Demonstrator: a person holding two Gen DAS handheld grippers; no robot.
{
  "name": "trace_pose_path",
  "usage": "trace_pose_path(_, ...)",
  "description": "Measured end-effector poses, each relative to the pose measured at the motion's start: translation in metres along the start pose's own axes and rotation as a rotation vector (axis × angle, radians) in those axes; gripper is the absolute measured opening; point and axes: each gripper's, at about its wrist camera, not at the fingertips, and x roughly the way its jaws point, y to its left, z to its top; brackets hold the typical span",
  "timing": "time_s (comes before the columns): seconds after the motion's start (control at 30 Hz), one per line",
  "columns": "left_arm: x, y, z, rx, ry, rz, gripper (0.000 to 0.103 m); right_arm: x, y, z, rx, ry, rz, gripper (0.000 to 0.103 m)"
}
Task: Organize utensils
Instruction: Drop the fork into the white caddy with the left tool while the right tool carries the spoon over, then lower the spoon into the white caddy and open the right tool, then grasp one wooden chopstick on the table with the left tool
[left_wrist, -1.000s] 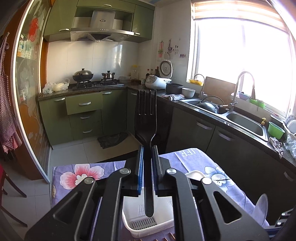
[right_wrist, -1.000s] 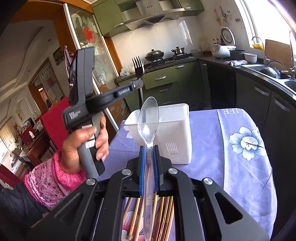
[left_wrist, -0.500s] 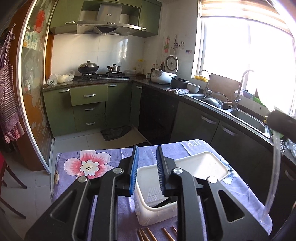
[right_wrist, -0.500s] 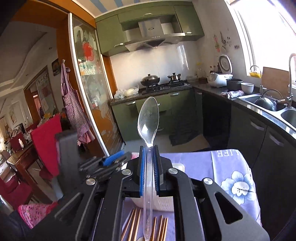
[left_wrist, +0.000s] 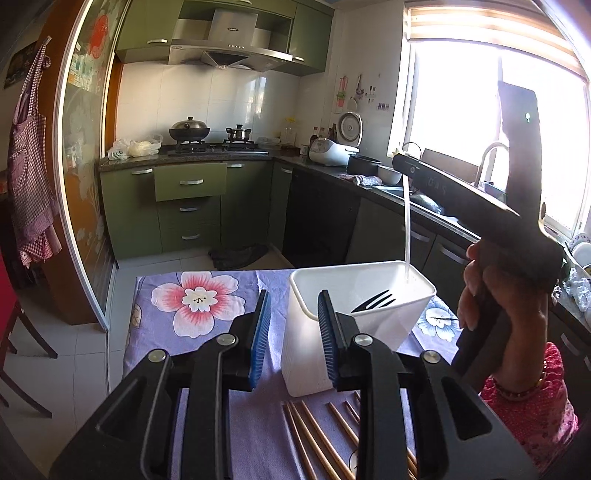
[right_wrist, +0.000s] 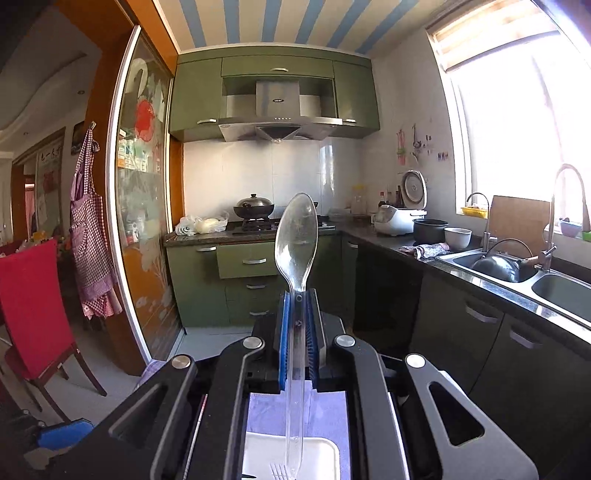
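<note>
Clear plastic spoon (right_wrist: 295, 251) clamped upright by the neck between the ribbed blue pads (right_wrist: 283, 332) of the right gripper (right_wrist: 298, 295), oval bowl standing above the fingertips, thin flat handle running down below them, its tip dipping just inside the rim of a white plastic holder (right_wrist: 325, 448) directly underneath. Seen from the left wrist as a pale translucent strip (left_wrist: 407, 229) hanging straight down from the right gripper (left_wrist: 404, 170) into the far corner of the same holder (left_wrist: 369, 284). Rectangular, smooth-walled, rounded at the corners, standing just ahead of the left gripper (left_wrist: 293, 314), partly behind its right finger. Black plastic fork (left_wrist: 375, 302) already inside, slim tines leaning up toward the rim. Left gripper spread wide, gripping nothing, ridged blue pads (left_wrist: 260, 343) well apart. Slender brown wooden chopsticks (left_wrist: 314, 439) lying loose on the table below and between the left fingers, near the holder's base. Lilac tablecloth (left_wrist: 192, 306) printed with large pink-and-white flowers under everything. Right hand (left_wrist: 506, 306) wrapped around the black handle, pink patterned sleeve at the wrist
</note>
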Motion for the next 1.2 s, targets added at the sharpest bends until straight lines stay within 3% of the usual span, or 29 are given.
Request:
trace_pose_path(0.3,0.001,0.002,-0.009,0.017,0.032,0.016,0.025,0.003,-0.008,-0.06,0.02,0.078,0.012,0.011)
trace_pose_path(0.37,-0.001,0.0,-0.009,0.023,0.035,0.015,0.025,-0.002,-0.011,-0.068,0.022,0.088,0.021,0.019)
trace_pose_path(0.6,-0.012,-0.007,-0.01,0.043,0.048,0.038,0.025,-0.033,-0.014,-0.075,0.041,0.097,0.047,0.02)
trace_pose_path(0.67,-0.014,-0.008,-0.012,0.037,0.068,0.045,0.029,-0.051,-0.018,-0.075,0.068,0.093,0.062,0.029)
trace_pose_path(0.73,-0.014,-0.006,-0.017,0.02,0.115,0.052,0.038,-0.074,-0.022,-0.075,0.09,0.084,0.072,0.033)
trace_pose_path(0.8,-0.01,-0.006,-0.025,-0.002,0.18,0.062,0.041,-0.099,-0.027,-0.08,0.107,0.084,0.069,0.034)
trace_pose_path(0.97,0.022,-0.001,-0.063,-0.066,0.428,0.08,0.041,-0.147,-0.043,-0.109,0.143,0.164,0.023,0.049)
trace_pose_path(1.07,0.047,0.003,-0.089,-0.121,0.587,0.062,0.041,-0.162,-0.055,-0.135,0.182,0.242,0.018,0.049)
trace_pose_path(1.2,0.06,0.001,-0.111,-0.138,0.671,0.085,0.04,-0.174,-0.074,-0.166,0.246,0.318,0.021,0.049)
